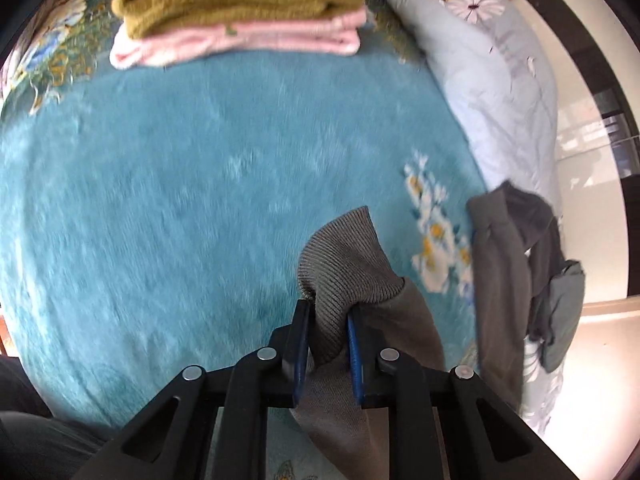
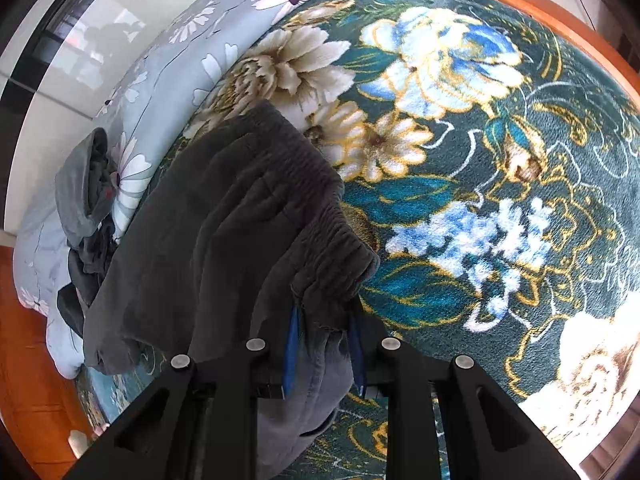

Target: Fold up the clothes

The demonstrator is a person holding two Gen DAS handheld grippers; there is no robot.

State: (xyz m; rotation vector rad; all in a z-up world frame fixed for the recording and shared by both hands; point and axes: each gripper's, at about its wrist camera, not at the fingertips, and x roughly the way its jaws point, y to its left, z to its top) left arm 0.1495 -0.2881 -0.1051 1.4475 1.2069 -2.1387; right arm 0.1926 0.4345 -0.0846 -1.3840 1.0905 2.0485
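The left gripper point(image 1: 329, 322) is clenched on the ribbed cuff point(image 1: 344, 260) of a pair of grey trousers point(image 1: 404, 340) — the knit end bunches up between the blue pads and pokes out past the fingertips, while the leg trails off to the lower right. Below it lies a teal blanket point(image 1: 180, 200) with a flower pattern. At its far edge sits a stack of folded clothes: a mustard sweater point(image 1: 224, 4) on top of a pink one point(image 1: 248, 42). A pale blue quilt point(image 1: 492, 80) runs along the right side.

The right gripper point(image 2: 323, 320) grasps the gathered waistband point(image 2: 320, 216) of the same dark trousers point(image 2: 208, 232), whose fabric drapes away to the left over the flowered blanket point(image 2: 460, 128). A small heap of dark clothing point(image 2: 86, 200) rests on the quilt point(image 2: 168, 64) at the left — just beside the trousers.
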